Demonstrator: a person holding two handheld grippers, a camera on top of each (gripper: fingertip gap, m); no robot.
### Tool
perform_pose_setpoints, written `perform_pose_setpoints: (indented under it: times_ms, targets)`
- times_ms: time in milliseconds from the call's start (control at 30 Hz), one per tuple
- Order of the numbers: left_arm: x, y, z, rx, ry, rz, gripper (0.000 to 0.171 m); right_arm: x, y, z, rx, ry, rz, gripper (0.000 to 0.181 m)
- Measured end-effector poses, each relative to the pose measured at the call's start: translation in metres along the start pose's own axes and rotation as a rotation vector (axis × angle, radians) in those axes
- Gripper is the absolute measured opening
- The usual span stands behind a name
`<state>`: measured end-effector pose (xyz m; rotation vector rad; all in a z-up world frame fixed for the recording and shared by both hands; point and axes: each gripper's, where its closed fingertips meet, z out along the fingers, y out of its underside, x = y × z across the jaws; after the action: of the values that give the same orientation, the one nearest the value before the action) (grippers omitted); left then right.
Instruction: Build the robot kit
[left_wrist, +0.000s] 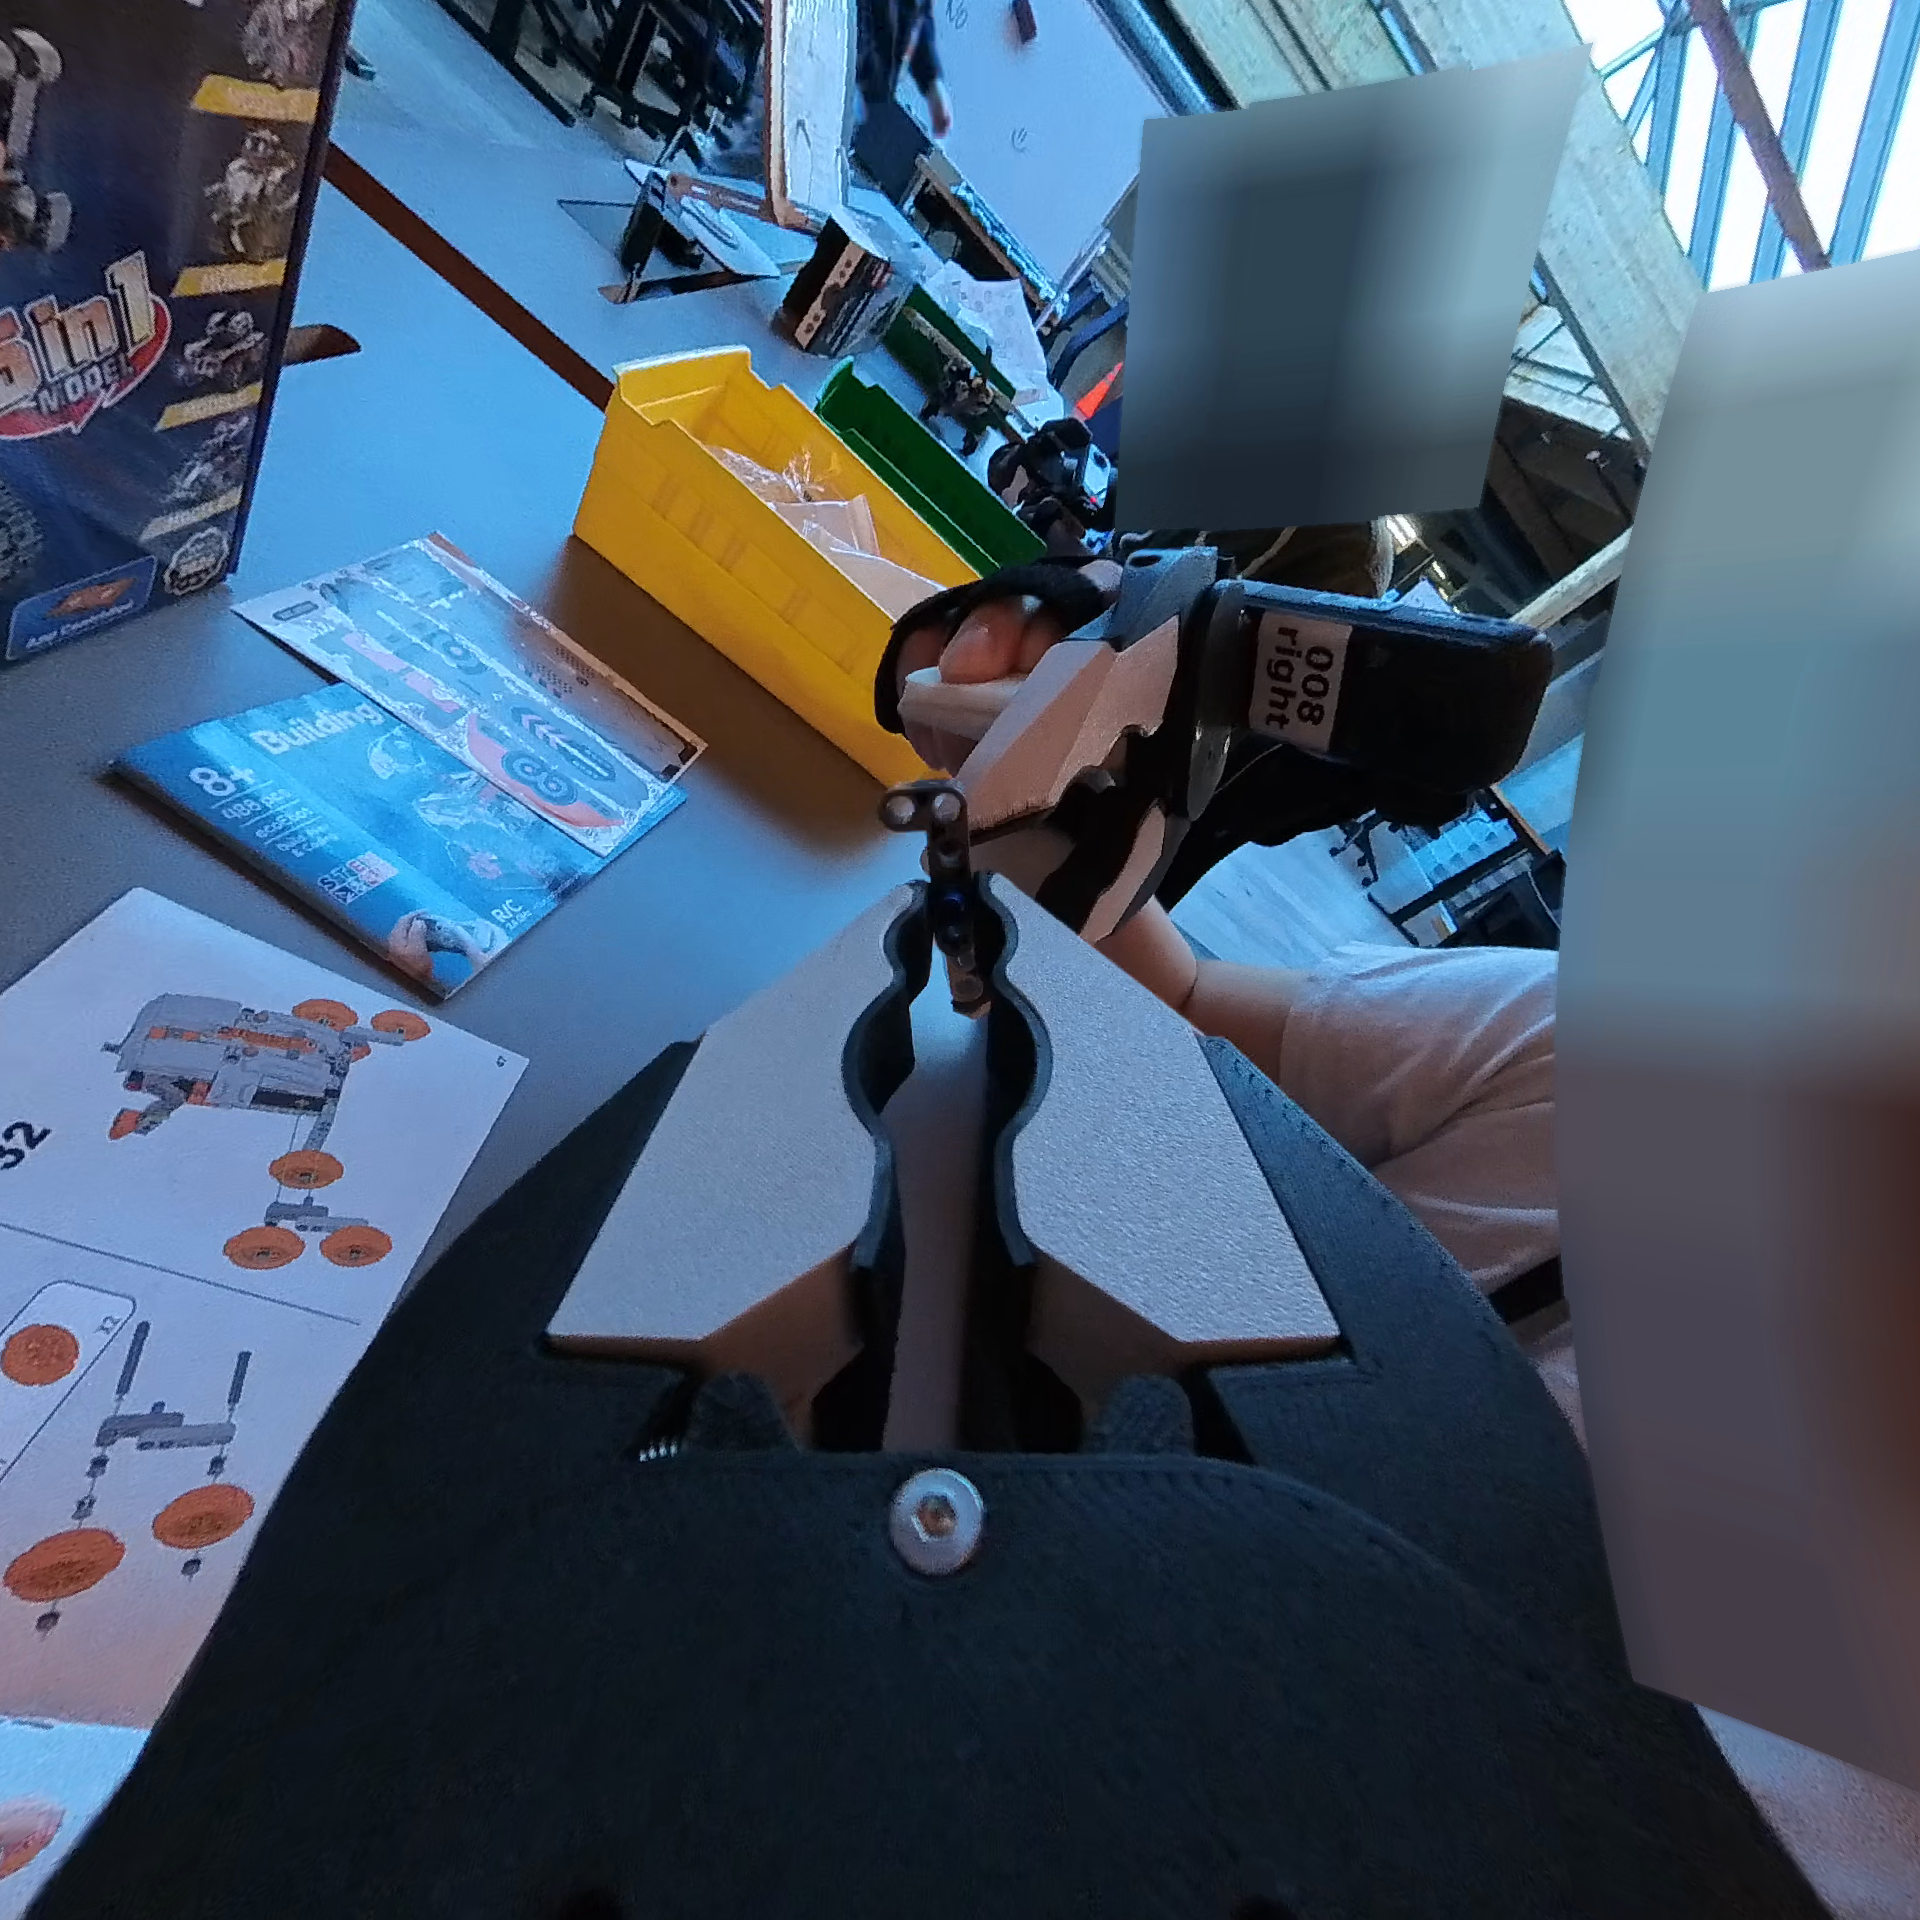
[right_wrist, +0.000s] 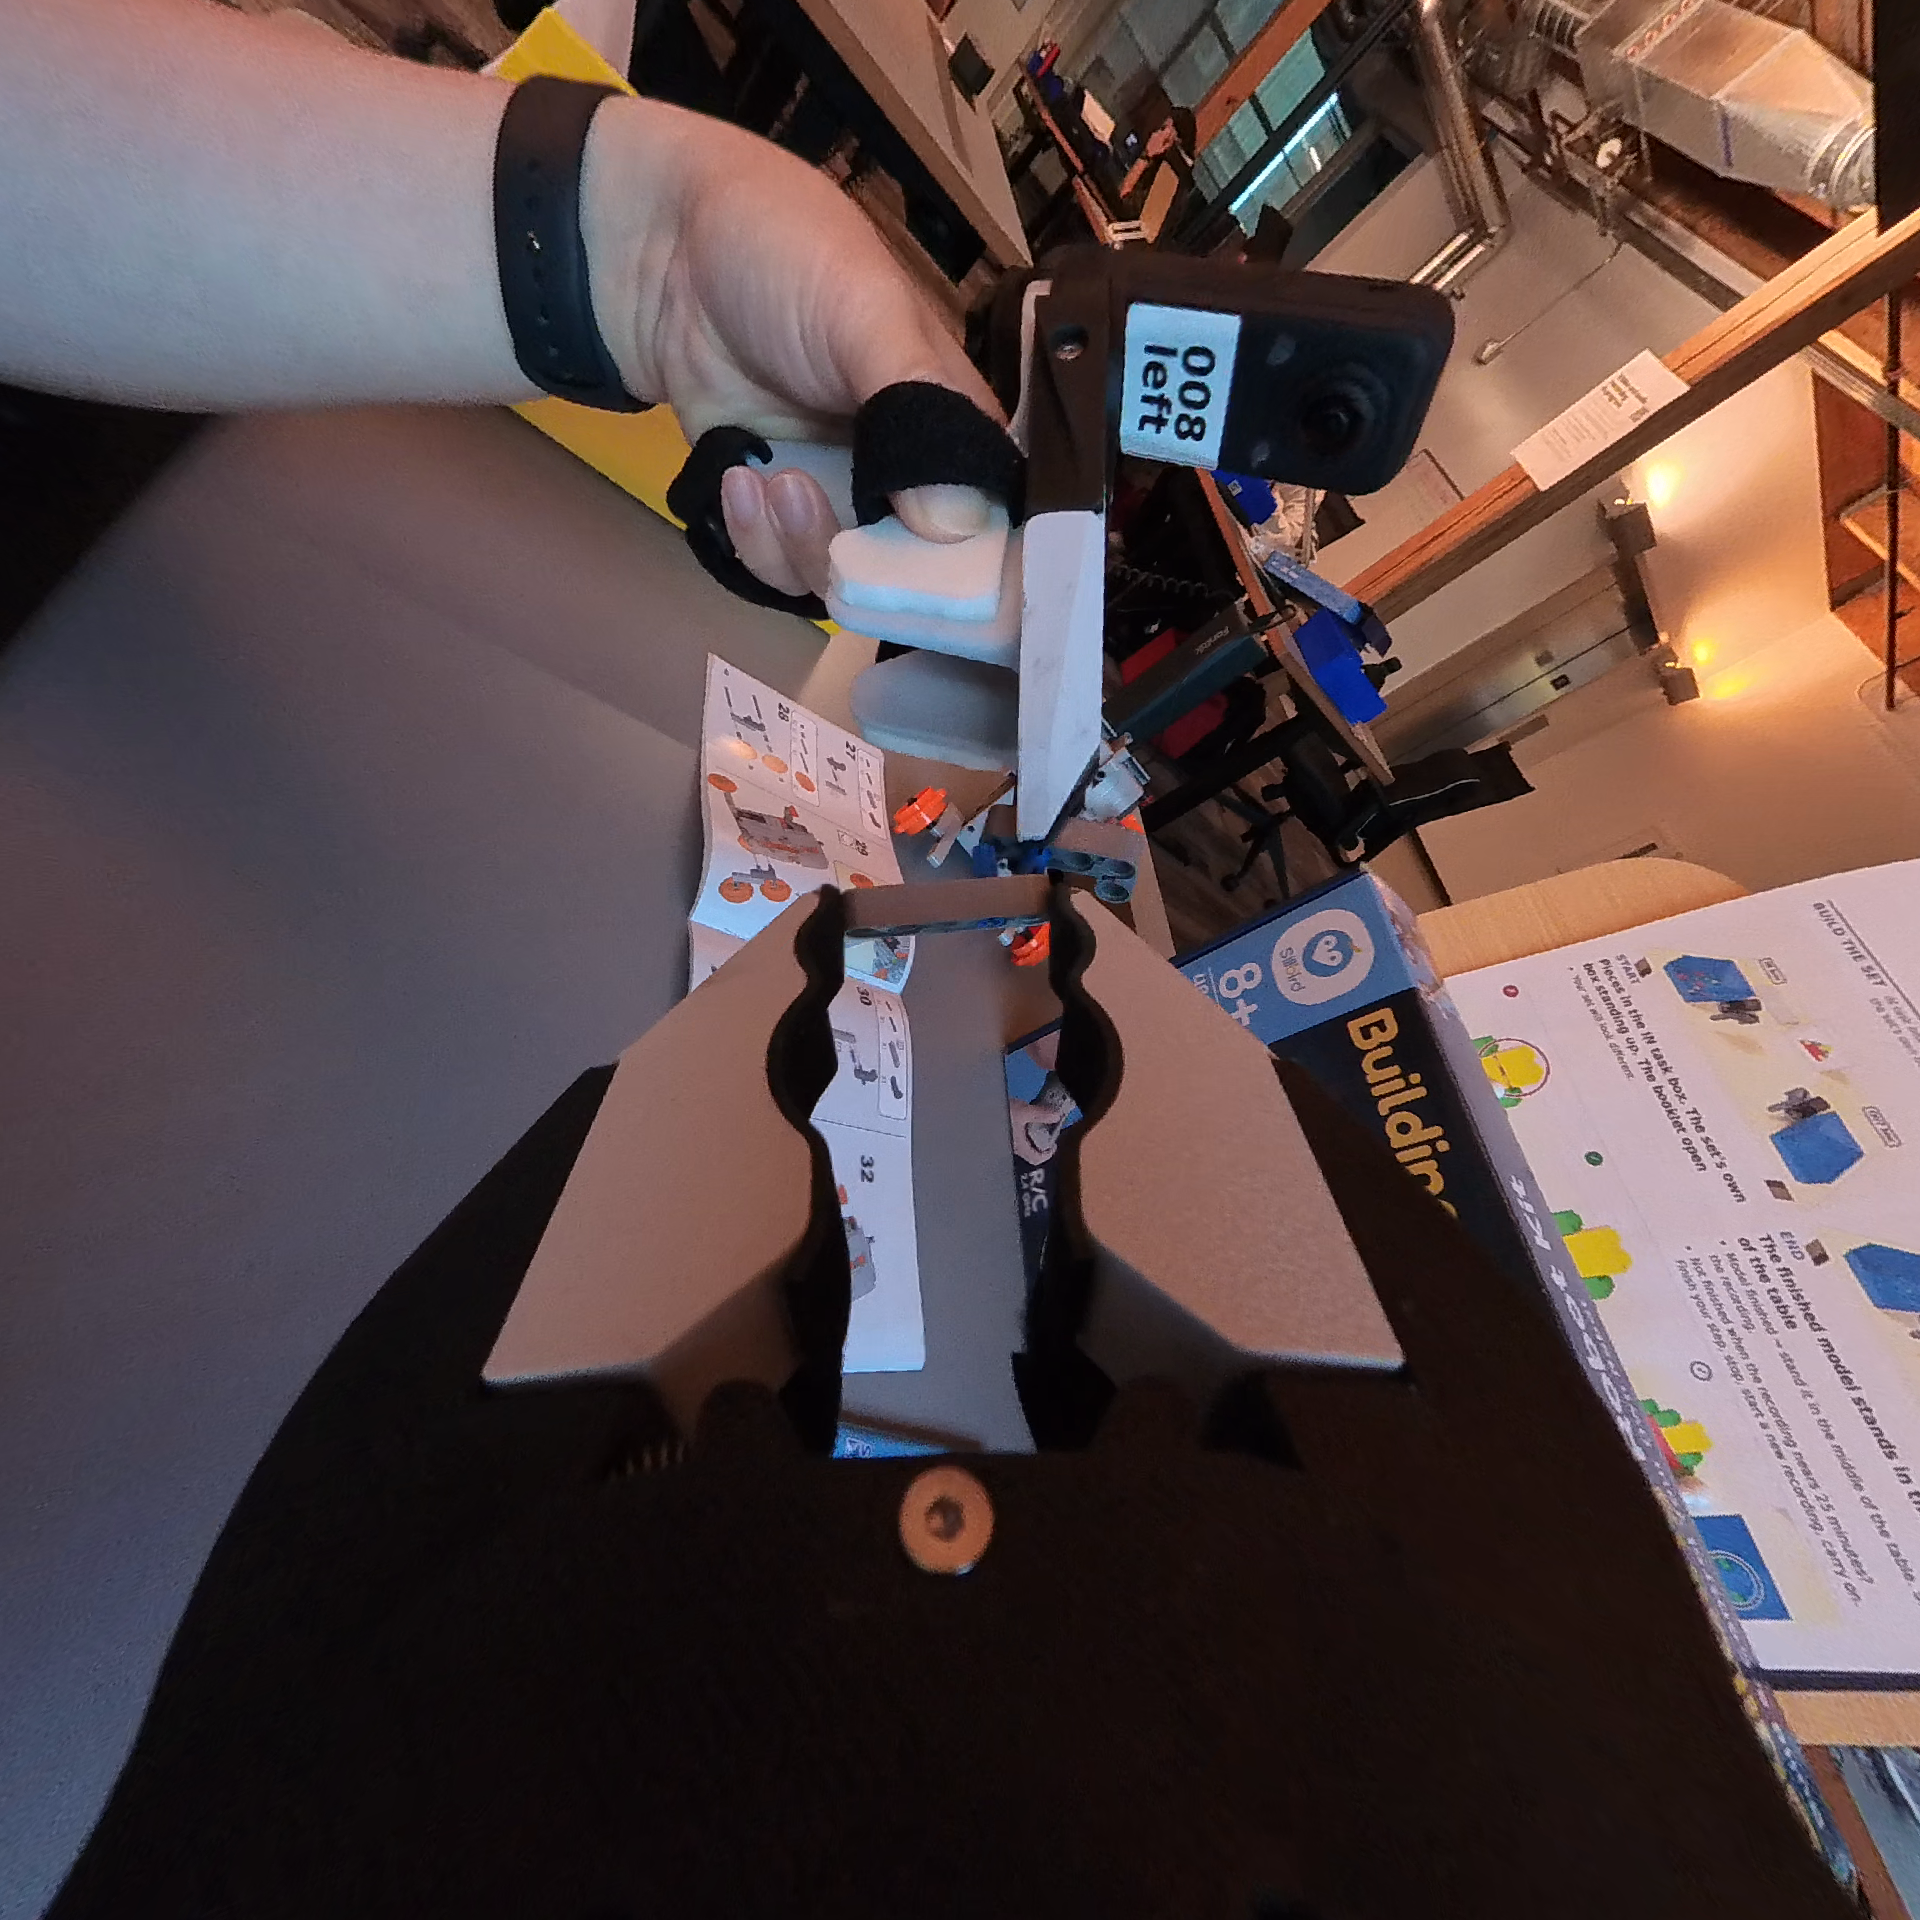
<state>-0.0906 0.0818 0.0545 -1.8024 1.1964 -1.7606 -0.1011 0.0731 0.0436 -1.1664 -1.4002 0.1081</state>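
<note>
My left gripper (left_wrist: 948, 904) is shut on a small dark grey beam with holes (left_wrist: 940, 831) that carries a blue pin and sticks up past the tips. In the right wrist view the left gripper (right_wrist: 1039, 831) is held by a hand, with the grey beam (right_wrist: 1103, 864) at its tips. My right gripper (right_wrist: 948, 914) has its jaws part closed on a thin dark bar (right_wrist: 935, 923) that spans the fingertips, with an orange piece at one end. The right gripper (left_wrist: 1049, 831) is just beyond the beam's top. A partly built model with orange parts (right_wrist: 925, 812) lies behind.
A yellow bin (left_wrist: 665, 520) with plastic bags and a green bin (left_wrist: 914, 457) stand on the grey table. A blue product box (left_wrist: 125, 312) (right_wrist: 1403, 1091), a blue booklet (left_wrist: 343, 831), an open instruction sheet (left_wrist: 208, 1143) (right_wrist: 790, 810) and a printed card (right_wrist: 1714, 1247) are nearby. A pink sleeve (left_wrist: 1403, 1091) is on the right. The grippers are tip to tip, or close to it.
</note>
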Motion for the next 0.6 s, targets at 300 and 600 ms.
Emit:
perform_pose_setpoints:
  times_ms: [300,600]
  targets:
    - [0.001,-0.009,0.0,0.048,-0.048,0.064,0.005,0.01,-0.001,0.0,0.0,0.053,0.038,0.038]
    - [-0.002,-0.015,0.002,0.091,-0.062,0.071,0.004,0.016,0.001,-0.001,-0.01,0.086,0.057,0.037]
